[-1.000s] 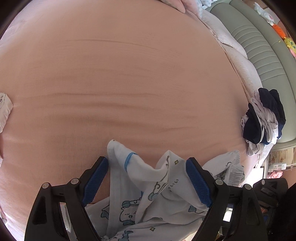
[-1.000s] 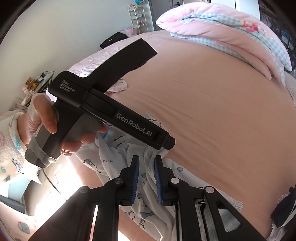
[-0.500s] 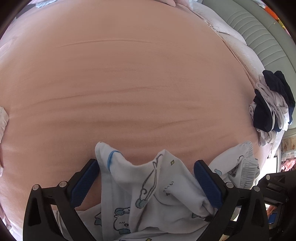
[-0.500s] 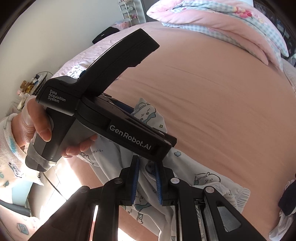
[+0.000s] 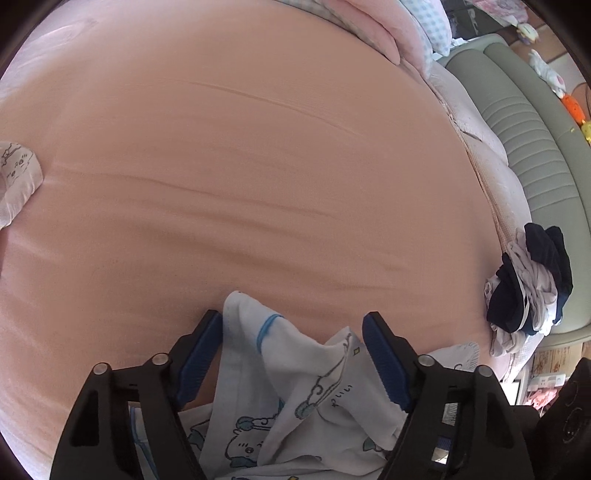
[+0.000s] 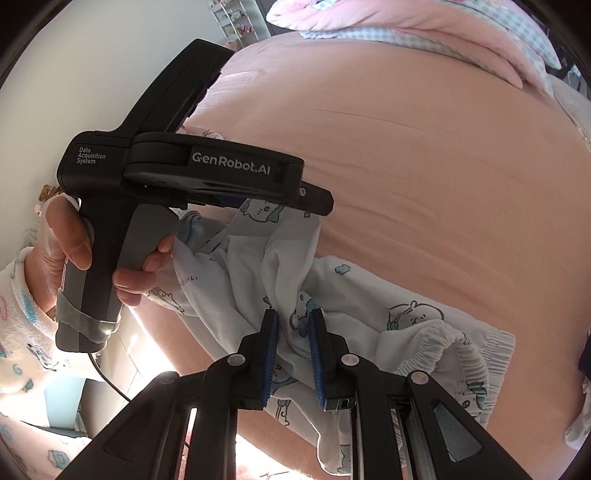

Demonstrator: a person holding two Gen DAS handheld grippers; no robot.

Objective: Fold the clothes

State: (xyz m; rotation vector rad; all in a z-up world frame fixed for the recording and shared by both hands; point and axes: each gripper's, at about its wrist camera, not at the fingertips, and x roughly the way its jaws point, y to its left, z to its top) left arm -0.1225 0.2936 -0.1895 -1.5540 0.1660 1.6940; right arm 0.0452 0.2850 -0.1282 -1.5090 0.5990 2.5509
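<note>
Closing again after a wide spread a moment ago, the left gripper (image 5: 291, 354) narrows on a raised fold of the white cartoon-print garment (image 5: 295, 387).

Cloth sits between its blue pads, not yet pinched, so a second hold looks imminent. At right, the right gripper (image 6: 291, 350) stays clamped narrow on the same garment, which is bunched at the near edge of the pink bed (image 5: 258, 166). No containers appear.

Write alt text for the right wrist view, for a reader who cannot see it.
The right claw is pinched shut on a fold of a white cartoon-print garment lying crumpled on a pink bed sheet. Just beyond it, a hand grips the black left claw, whose closing tip sits over the same garment. A pink and checked quilt lies at the far end.
</note>
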